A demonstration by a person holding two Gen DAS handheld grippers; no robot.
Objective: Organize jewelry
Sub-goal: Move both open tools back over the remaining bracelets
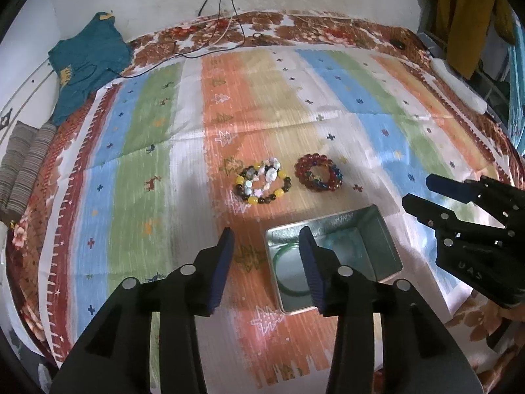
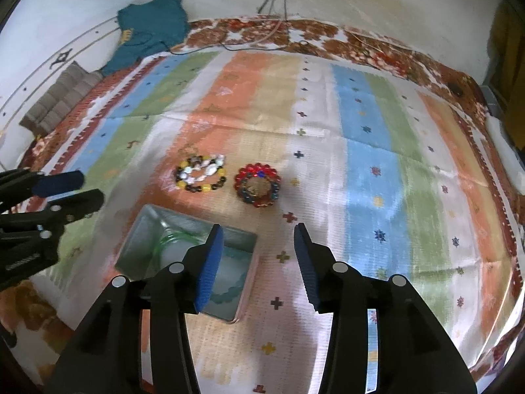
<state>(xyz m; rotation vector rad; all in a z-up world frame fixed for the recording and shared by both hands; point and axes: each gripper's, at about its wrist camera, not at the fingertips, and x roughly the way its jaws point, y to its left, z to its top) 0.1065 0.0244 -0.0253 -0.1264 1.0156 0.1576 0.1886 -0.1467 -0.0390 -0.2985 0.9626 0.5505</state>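
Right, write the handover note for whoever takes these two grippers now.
Left gripper: open, empty, above the tin's left edge.
Right gripper: open, empty, above the tin's right edge.
Metal tin: on the striped cloth, holding a green bangle and a teal bead bracelet.
Done: those two pieces are in.
Left: yellow, dark and white bead bracelets and red and blue bead bracelets lie on the cloth beyond the tin.

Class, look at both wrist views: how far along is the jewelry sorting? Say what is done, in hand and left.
Done: a green bangle and a teal bracelet already lie in the tin. In hand: nothing; the left gripper and right gripper are both open and empty. Left: the yellow bracelets and red bracelets still lie on the cloth.
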